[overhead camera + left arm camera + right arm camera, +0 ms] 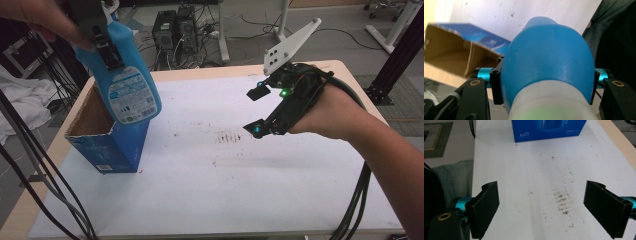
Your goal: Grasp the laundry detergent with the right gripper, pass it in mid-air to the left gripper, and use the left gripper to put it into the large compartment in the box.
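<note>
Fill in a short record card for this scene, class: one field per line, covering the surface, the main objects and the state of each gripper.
surface: white sheet on a table, with dark smudges near the middle
box: blue carton, top open, standing at the left of the sheet
bottle: blue bottle, labelled, held up over the open carton, base tilted toward it
left gripper: left gripper shut on the bottle near its neck
right gripper: right gripper open, holding nothing, raised above the sheet

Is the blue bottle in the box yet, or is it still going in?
Not yet. The left tool already grips the blue bottle, held above the open box. Lowering it in probably remains. The right tool is open over the white table.
</note>
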Motion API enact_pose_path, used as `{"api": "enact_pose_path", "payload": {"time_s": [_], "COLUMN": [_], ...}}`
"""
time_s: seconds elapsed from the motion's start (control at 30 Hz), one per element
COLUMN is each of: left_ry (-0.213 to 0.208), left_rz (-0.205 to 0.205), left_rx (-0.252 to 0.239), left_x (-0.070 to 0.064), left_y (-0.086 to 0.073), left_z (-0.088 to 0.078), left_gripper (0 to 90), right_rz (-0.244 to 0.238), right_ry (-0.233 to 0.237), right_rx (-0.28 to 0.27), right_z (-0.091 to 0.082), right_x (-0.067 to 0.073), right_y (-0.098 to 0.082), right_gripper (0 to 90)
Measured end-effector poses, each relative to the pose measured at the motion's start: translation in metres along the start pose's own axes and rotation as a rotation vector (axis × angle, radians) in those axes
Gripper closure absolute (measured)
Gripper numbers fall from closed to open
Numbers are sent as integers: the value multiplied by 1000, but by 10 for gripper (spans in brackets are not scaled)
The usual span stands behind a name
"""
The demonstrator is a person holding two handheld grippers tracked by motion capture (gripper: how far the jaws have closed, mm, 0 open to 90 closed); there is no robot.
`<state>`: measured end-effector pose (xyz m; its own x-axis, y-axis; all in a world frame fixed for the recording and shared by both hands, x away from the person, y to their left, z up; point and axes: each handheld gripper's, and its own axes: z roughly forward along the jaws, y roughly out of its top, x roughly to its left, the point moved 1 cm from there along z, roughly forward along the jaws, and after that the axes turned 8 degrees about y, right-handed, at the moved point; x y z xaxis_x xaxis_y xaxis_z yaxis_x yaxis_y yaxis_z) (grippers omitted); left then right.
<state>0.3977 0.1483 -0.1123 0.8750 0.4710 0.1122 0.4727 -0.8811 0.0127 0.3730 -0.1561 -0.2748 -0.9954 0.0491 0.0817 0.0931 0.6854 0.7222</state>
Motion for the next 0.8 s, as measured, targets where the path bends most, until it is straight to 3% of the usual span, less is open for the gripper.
{"api": "enact_pose_path", "payload": {"time_s": [0.1, 0.17, 0.4, 0.53, 0.8], "left_ry": [-8, -8, 5, 17, 67], "left_rz": [-63, -104, -244, -356, -547], "left_rx": [3, 6, 30, 57, 99], "left_x": [9, 15, 35, 45, 62], "left_y": [-11, -18, -39, -49, -62], "left_z": [-3, -5, -8, -7, -2], "left_gripper": [383, 383, 382, 382, 383], "right_rz": [1, 8, 12, 31, 44], "right_ry": [-3, -14, -28, -34, -61], "right_rx": [45, 76, 190, 269, 283], "right_z": [-3, -4, -10, -16, -28], "right_x": [0, 0, 1, -1, -3], "right_y": [1, 1, 2, 1, 1], "right_gripper": [106, 29, 6, 4, 5]}}
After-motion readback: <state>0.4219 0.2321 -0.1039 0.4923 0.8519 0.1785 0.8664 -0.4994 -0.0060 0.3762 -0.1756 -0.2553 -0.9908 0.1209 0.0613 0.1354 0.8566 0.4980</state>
